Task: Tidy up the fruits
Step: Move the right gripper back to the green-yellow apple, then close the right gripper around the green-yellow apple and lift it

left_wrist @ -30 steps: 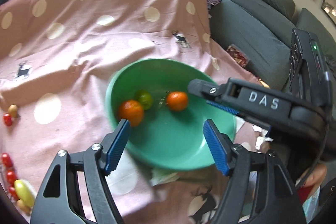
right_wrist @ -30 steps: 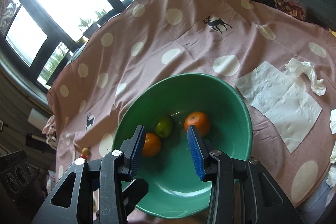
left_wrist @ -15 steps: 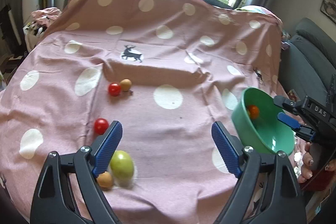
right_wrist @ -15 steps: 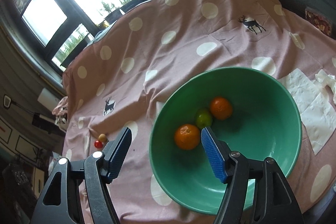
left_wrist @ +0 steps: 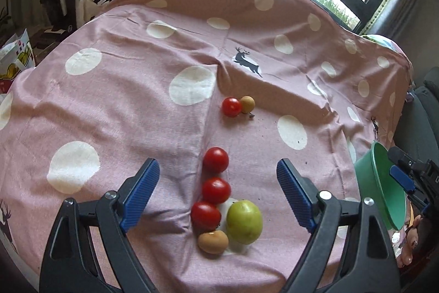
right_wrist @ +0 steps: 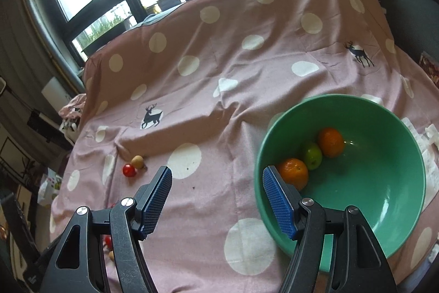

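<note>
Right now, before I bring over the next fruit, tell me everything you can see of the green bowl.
The green bowl is a deep, round, smooth-walled dish, plastic or glazed by its sheen, upright on the pink spotted cloth. It holds two oranges with a small green fruit touching both. White paper tissue lies beside its far rim. The right gripper hangs open at its near rim, gripping nothing. From the left wrist view only its edge shows.

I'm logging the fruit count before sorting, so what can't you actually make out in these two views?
- Green bowl, left wrist view: cut by the right edge, seen side-on, contents hidden.
- Near fruit cluster, right wrist view: mostly hidden behind the right gripper; only a red bit shows.
- Small tan fruit: too small to identify.
</note>
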A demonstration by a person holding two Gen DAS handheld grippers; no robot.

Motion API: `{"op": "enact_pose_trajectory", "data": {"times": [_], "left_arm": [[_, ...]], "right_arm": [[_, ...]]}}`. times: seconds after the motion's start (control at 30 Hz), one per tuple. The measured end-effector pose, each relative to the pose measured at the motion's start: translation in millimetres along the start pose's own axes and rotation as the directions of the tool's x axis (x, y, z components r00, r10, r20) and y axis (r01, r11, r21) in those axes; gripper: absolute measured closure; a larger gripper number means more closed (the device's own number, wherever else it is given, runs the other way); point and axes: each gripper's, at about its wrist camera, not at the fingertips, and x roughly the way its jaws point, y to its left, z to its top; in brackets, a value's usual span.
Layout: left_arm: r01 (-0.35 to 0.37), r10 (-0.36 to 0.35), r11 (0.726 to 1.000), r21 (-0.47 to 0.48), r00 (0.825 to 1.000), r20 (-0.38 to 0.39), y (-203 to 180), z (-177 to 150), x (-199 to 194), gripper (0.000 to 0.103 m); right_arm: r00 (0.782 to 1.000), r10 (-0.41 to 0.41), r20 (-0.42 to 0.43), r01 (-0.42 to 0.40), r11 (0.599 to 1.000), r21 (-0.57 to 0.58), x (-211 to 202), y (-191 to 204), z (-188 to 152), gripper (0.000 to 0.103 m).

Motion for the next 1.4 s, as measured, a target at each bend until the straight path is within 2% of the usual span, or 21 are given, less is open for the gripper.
{"op": "enact_pose_trajectory", "data": {"times": [0.23, 0.37, 0.53, 0.67, 0.77, 0.87, 1.0, 1.13, 1.2, 1.23, 1.4], "left_arm": [[0.007, -0.004, 0.997, -0.081, 0.999, 0.034, 20, 5, -10, 0.016], [-0.007, 0.012, 0.993, -0.12, 0.999, 0.046, 32, 7, -14, 0.016], [-0.022, 0.031, 0.984, -0.176, 0.998, 0.05, 48, 10, -17, 0.017], [-0.026, 0.035, 0.984, -0.176, 0.998, 0.046, 49, 10, -17, 0.017], [-0.024, 0.032, 0.987, -0.157, 0.999, 0.044, 45, 10, -16, 0.018], [-0.02, 0.025, 0.99, -0.141, 0.999, 0.036, 42, 9, -15, 0.022], [-0.011, 0.015, 0.992, -0.128, 0.999, 0.034, 39, 9, -16, 0.023], [0.002, 0.002, 0.993, -0.119, 0.999, 0.034, 34, 8, -17, 0.023], [0.006, -0.003, 0.994, -0.106, 1.0, 0.031, 31, 8, -16, 0.023], [0.007, -0.004, 0.995, -0.099, 1.0, 0.03, 28, 7, -16, 0.023], [0.015, -0.014, 0.998, -0.058, 1.0, 0.01, 14, 3, -12, 0.024]], "right_arm": [[0.995, 0.097, -0.035, -0.099, 0.992, -0.076, 11, 36, -10, 0.033], [0.976, 0.199, -0.091, -0.207, 0.974, -0.091, 23, 54, -16, 0.033], [0.948, 0.25, -0.195, -0.269, 0.96, -0.077, 47, 74, -29, 0.033], [0.901, 0.299, -0.315, -0.332, 0.942, -0.056, 67, 86, -44, 0.034], [0.853, 0.301, -0.427, -0.351, 0.935, -0.042, 81, 92, -56, 0.047], [0.823, 0.315, -0.473, -0.373, 0.927, -0.032, 88, 98, -65, 0.052], [0.793, 0.338, -0.508, -0.403, 0.915, -0.02, 93, 103, -73, 0.053], [0.785, 0.315, -0.534, -0.391, 0.92, -0.032, 100, 107, -79, 0.057], [0.786, 0.3, -0.541, -0.377, 0.925, -0.034, 104, 107, -81, 0.066], [0.783, 0.305, -0.543, -0.383, 0.923, -0.033, 105, 106, -81, 0.067], [0.805, 0.301, -0.512, -0.367, 0.93, -0.031, 101, 97, -76, 0.067]]}}
